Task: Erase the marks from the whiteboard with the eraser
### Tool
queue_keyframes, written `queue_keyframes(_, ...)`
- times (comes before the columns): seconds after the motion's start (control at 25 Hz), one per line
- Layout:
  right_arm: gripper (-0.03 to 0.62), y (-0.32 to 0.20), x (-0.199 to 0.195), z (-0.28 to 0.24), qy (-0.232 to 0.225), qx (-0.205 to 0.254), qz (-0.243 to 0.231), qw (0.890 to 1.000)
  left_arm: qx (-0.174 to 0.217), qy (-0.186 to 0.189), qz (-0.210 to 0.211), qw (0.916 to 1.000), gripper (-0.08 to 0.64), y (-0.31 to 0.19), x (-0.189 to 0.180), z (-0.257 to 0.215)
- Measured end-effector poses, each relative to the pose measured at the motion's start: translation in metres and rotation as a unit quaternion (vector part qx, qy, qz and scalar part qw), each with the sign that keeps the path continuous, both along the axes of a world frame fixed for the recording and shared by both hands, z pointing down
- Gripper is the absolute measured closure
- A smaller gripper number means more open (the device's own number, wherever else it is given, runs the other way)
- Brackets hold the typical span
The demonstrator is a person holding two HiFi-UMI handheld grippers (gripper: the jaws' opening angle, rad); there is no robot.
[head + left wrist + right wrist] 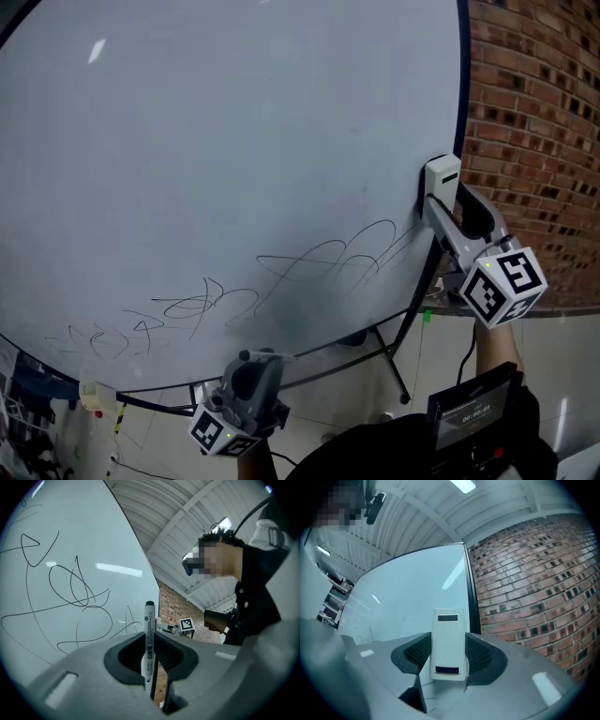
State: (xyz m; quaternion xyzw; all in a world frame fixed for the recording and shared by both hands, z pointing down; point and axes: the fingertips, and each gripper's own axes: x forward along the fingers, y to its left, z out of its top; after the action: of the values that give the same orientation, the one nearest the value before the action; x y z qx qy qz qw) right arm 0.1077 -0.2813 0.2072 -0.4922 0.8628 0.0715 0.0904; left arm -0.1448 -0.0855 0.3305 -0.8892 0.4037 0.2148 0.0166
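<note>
The whiteboard [225,141] fills the head view, with thin black scribbles [328,258] across its lower part and more marks [141,323] toward the lower left. My right gripper [439,192] is shut on a white eraser [441,178], held against the board's right edge. In the right gripper view the eraser [449,641] stands upright between the jaws. My left gripper [246,375] hangs below the board's bottom edge, shut on a white marker [148,639] with a black cap, clear of the scribbles [70,588].
A brick wall [534,112] stands just right of the board. The board's dark frame and stand legs [389,361] run below it. A small handheld screen [473,408] sits at the bottom right. Cluttered shelving [28,431] shows at the lower left.
</note>
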Motion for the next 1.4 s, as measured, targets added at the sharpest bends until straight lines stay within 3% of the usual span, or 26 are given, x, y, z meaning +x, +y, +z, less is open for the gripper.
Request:
queue_keyframes(0.2,0.364,0.006,-0.001,-0.032,-0.011,0.047,0.004,0.999,0.003,0.003,-0.004,1.0,0.502,-0.001,-0.004,-0.003)
queue_keyframes(0.4,0.364,0.007,-0.007,-0.009,0.021,0.047,0.011,0.999,0.005,0.001,0.006,1.0,0.502,-0.005,0.002,-0.005)
queue_keyframes(0.68,0.364,0.003,-0.01,0.116,0.025,-0.055,-0.009,0.998,-0.006,-0.011,0.022,0.9997,0.502,-0.014,0.014,-0.001)
queue_keyframes(0.88,0.364,0.002,-0.011,0.222,0.034,-0.14,-0.02,0.989,-0.006,-0.01,0.036,0.9993,0.502,-0.017,0.026,-0.006)
queue_keyframes(1.0,0.364,0.002,-0.01,0.26,0.038,-0.174,-0.023,0.984,-0.009,-0.019,0.036,0.9991,0.502,-0.017,0.027,-0.001)
queue_keyframes(1.2,0.364,0.002,-0.009,0.261,0.036,-0.19,-0.023,0.981,-0.01,-0.019,0.034,0.9992,0.502,-0.015,0.029,-0.003)
queue_keyframes(1.4,0.364,0.002,-0.009,0.19,0.008,-0.142,-0.027,0.989,-0.007,-0.02,0.025,0.9995,0.502,-0.01,0.024,-0.004)
